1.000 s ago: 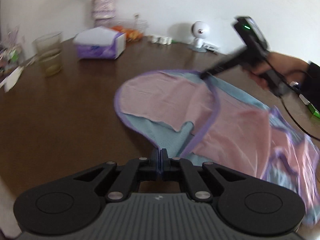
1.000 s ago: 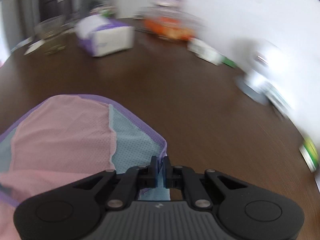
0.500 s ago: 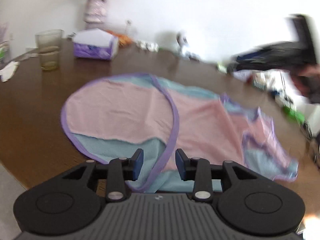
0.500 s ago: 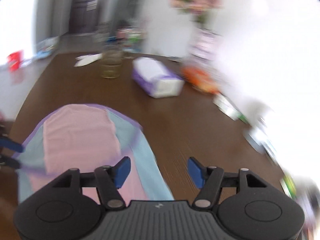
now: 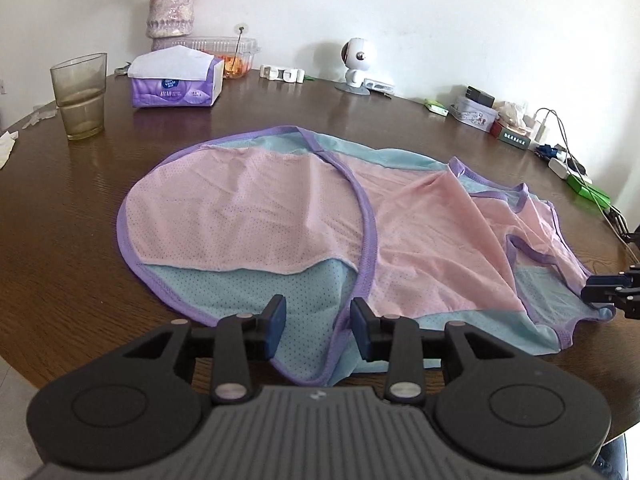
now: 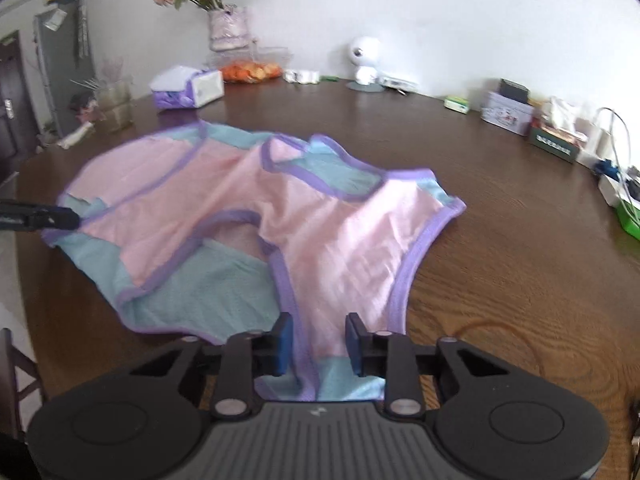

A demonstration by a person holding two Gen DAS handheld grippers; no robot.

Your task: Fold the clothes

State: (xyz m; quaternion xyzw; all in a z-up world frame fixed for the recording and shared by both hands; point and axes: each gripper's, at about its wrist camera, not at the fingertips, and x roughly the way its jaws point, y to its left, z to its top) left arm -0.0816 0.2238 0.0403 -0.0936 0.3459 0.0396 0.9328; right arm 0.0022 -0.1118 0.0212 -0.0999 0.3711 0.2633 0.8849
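Observation:
A pink and light-blue mesh garment [image 5: 280, 216] with purple trim lies spread on the brown wooden table [image 5: 80, 220], one end folded over onto itself. My left gripper [image 5: 319, 326] stands open over the near hem; the purple edge lies between its pads without being pressed. In the right wrist view the garment [image 6: 328, 240] reaches under my right gripper [image 6: 319, 340], whose jaws are closing around the near hem, pads apart from the cloth. The right gripper [image 5: 600, 290] shows at the garment's right end, the left gripper [image 6: 60, 219] at its left end.
Along the far side stand a drinking glass [image 5: 79, 96], a purple tissue pack [image 5: 176, 84], a flower vase [image 5: 170, 12], a clear food box [image 5: 228, 54], a small white camera [image 5: 358, 64], a tin [image 5: 474, 114] and chargers with cables [image 5: 560, 152]. A chair [image 6: 12, 376] stands left.
Both grippers were shut on the garment's edge and have let go and opened. The right one swung from the folded far end to the garment's other end, then narrowed. The left barely shifted.

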